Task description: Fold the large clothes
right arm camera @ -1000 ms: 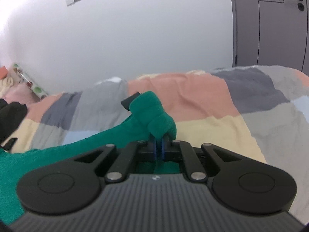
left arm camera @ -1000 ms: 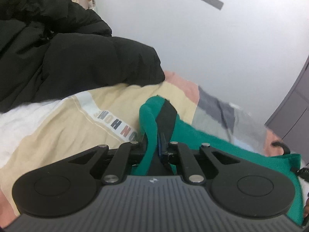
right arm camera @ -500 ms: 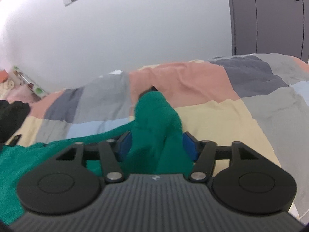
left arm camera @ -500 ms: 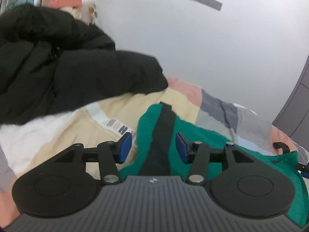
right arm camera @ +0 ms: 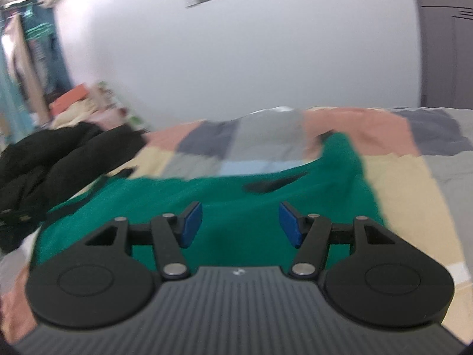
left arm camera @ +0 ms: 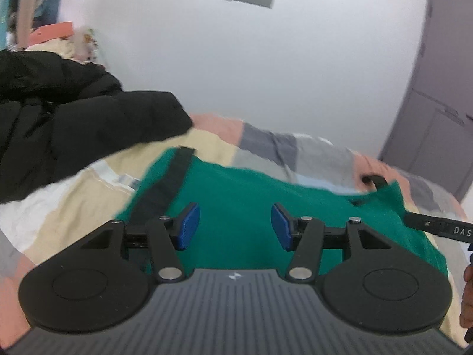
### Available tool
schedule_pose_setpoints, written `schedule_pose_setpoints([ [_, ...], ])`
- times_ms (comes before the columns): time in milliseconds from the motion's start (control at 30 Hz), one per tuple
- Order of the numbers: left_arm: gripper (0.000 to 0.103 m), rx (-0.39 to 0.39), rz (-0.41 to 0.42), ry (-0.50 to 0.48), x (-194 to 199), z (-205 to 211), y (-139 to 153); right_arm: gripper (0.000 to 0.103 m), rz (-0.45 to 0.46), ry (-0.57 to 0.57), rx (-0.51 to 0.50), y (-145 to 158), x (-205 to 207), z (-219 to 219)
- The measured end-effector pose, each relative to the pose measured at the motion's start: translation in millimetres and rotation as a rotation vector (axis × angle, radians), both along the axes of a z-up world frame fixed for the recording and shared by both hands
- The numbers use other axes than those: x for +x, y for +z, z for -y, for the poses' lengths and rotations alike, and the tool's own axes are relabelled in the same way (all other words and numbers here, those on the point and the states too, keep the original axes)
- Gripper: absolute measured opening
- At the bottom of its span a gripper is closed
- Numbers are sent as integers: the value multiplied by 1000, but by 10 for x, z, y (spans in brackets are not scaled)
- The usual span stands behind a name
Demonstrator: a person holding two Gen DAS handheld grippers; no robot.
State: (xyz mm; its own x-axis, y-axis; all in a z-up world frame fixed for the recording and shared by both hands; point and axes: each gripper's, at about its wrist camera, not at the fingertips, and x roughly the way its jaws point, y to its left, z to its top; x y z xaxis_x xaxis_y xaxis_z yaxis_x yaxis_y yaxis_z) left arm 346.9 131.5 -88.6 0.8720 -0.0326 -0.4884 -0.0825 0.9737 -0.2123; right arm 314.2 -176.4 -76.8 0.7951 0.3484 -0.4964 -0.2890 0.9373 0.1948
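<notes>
A green garment (left arm camera: 236,189) with black trim (left arm camera: 165,189) lies spread flat on the patchwork bed cover (left arm camera: 280,145). My left gripper (left arm camera: 233,224) hovers above its near part; its jaws are opening, with nothing pinched between the blue pads (left arm camera: 187,226). In the right wrist view the same green garment (right arm camera: 207,198) stretches across the bed below my right gripper (right arm camera: 241,224), which is open and holds nothing. A black finger of the right gripper (left arm camera: 437,227) pokes in at the right edge of the left wrist view. Both views are blurred by motion.
A bulky black jacket (left arm camera: 59,136) is piled at the left of the bed, also visible as the black jacket (right arm camera: 44,171). A beige garment (left arm camera: 88,195) lies beside the green one. A grey door (left arm camera: 437,118) stands at the right. A hand (left arm camera: 467,295) shows at the frame edge.
Both grippers were shut on raised folds of the green garment, then let go and opened. They drew back and rose, and the released folds dropped flat on the bed.
</notes>
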Motion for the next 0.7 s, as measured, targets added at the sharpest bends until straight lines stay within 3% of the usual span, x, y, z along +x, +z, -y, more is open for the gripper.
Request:
schedule_pose_setpoints([
  [167, 60, 32, -36, -48, -7, 241, -87, 59, 6, 107, -51, -70, -257, -257],
  [333, 60, 88, -62, -65, 40, 330, -322, 58, -24, 148, -115, -287, -240, -423],
  [567, 60, 43, -140, -71, 178, 275, -597, 59, -43, 168, -157, -501, -184, -544],
  [700, 60, 27, -138, -70, 171, 253, -553, 60, -38, 164, -154, -501, -201, -559],
])
